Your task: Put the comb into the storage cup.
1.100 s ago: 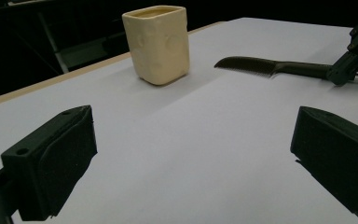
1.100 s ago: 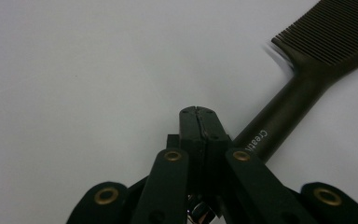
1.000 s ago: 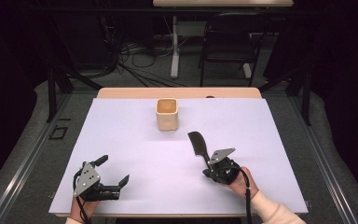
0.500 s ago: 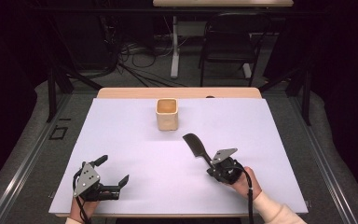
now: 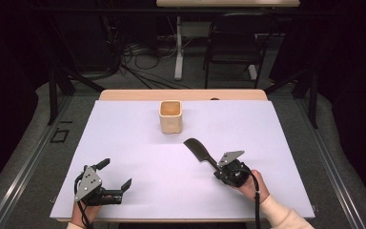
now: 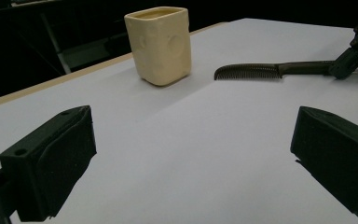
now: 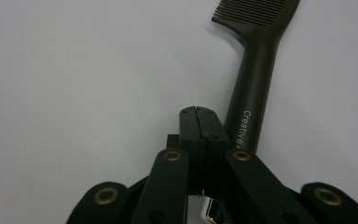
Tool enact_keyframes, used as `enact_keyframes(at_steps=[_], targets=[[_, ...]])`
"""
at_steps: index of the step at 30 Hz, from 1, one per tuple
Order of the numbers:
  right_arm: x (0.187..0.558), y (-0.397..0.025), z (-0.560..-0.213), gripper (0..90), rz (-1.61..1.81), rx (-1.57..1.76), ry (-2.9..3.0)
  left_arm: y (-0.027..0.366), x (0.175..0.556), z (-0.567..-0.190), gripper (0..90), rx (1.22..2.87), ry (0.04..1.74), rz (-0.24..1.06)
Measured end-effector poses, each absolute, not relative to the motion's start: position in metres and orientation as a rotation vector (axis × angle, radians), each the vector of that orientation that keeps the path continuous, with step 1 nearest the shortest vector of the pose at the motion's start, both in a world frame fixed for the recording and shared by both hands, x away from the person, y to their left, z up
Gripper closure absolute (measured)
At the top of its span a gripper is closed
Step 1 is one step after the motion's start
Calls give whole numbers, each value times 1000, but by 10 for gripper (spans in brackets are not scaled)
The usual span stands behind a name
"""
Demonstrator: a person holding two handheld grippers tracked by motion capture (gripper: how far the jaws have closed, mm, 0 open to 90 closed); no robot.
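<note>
The big table (image 5: 138,95) is wearing a pale sheet (image 5: 124,138) over almost all of its top. In the high view, the sheet is taking up the middle, with a strip of bare wood showing at 12 o'clock.

The cream cup (image 5: 170,116) is standing upright on the sheet toward 12 o'clock. The high view is looking down into its open top. The left gripper view is showing the cup (image 6: 159,44) from the side, with round dents in its wall, which the high view is too far away to show.

The left gripper (image 5: 115,173) is sitting at 7 o'clock on the sheet, with a hand (image 5: 83,214) holding it. Its own view is showing its two jaws standing wide apart, one at each side, with bare sheet between them. The left gripper (image 6: 191,158) is holding nothing and touching nothing but the sheet.

The right gripper (image 5: 217,167) is sitting at 5 o'clock, with a hand (image 5: 250,183) behind it. Its own view is showing what the high view is not: the right gripper (image 7: 199,121) is pressing its jaws tight together, with nothing between them.

The black comb (image 5: 198,150) is lying flat on the sheet, near the middle, with its teeth end pointing to 11 o'clock. In the right gripper view, the comb (image 7: 254,88) is lying just beside the closed jaws, and white letters are showing on its handle. The left gripper view is showing the comb (image 6: 261,71) side on, with its fine teeth.
</note>
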State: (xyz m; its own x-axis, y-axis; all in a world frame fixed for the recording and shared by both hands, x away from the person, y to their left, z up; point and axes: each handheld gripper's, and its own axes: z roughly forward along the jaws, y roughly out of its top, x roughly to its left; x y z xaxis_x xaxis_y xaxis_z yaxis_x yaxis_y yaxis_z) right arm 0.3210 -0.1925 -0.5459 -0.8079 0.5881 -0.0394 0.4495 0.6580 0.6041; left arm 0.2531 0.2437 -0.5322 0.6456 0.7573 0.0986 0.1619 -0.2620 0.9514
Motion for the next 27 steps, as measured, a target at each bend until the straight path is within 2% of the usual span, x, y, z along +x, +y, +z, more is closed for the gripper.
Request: enact_keyframes(at_steps=[27], targets=[[326,-196,-545,900,846,868,2597,245,253,-532,1,1773,744,680]])
